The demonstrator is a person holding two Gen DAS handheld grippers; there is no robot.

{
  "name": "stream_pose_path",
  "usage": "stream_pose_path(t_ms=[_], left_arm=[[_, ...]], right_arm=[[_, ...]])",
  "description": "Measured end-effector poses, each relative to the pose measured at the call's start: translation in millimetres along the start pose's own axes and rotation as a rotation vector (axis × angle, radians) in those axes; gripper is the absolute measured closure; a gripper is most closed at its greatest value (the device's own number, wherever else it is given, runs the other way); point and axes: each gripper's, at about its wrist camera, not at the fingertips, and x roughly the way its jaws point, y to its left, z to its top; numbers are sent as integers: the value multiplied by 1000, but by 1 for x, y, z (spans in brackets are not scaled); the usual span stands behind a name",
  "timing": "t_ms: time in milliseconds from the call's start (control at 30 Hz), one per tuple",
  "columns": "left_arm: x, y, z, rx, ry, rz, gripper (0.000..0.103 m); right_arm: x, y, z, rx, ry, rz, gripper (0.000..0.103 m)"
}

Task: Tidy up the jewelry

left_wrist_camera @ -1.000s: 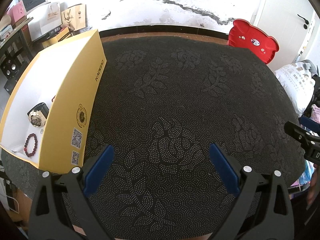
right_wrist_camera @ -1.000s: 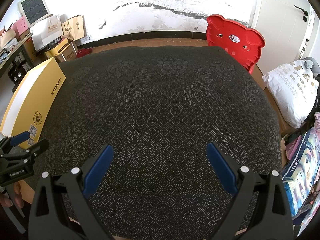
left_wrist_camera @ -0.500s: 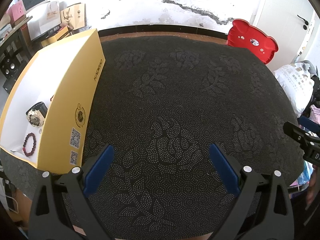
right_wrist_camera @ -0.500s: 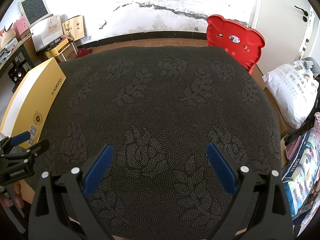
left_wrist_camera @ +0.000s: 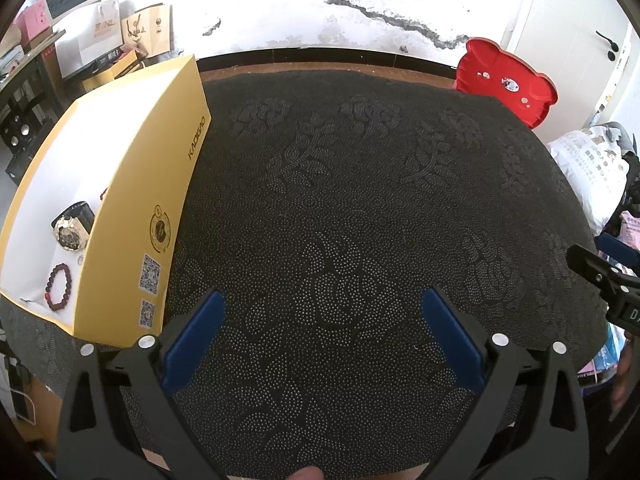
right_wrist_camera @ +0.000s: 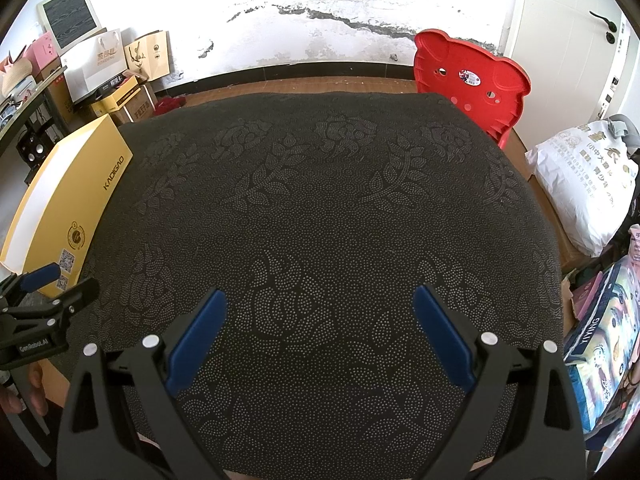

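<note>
One yellow box (left_wrist_camera: 132,216) stands along the bench's (left_wrist_camera: 340,200) left edge, its white inside holding one watch (left_wrist_camera: 72,230), one dark red bead bracelet (left_wrist_camera: 58,286) nearer the front corner, and part of another red piece at the wall, too hidden to identify. The left gripper (left_wrist_camera: 324,340) hovers over the front edge, just right of the box, jaws spread wide with nothing between them. The right gripper (right_wrist_camera: 316,336), likewise released, hangs well apart from the box.

Worktop (left_wrist_camera: 360,220) carries a dark cloth with a dotted floral pattern. One yellow box (left_wrist_camera: 152,208), open-topped, sits directly on it at nine o'clock, against the left edge.
</note>
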Motion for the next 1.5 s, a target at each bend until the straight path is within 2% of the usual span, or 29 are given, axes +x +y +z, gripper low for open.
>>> stream_pose_path(t_ms=[433,700,867,1133,1500], left_arm=[[-1,-1,-1,12,-12,22,6],[3,0,0,5,12,-3,6],[4,1,0,-7,13,24,6],[3,-1,-2,4,14,-6,6],[1,-4,-2,22,3,11,6]], right_arm=[[0,1,0,-4,0,2,11],[2,0,0,-10,3,3,11],[2,1,-1,-13,5,4,11],[3,1,-1,-12,4,3,11],[2,1,-1,-13,3,1,11]])
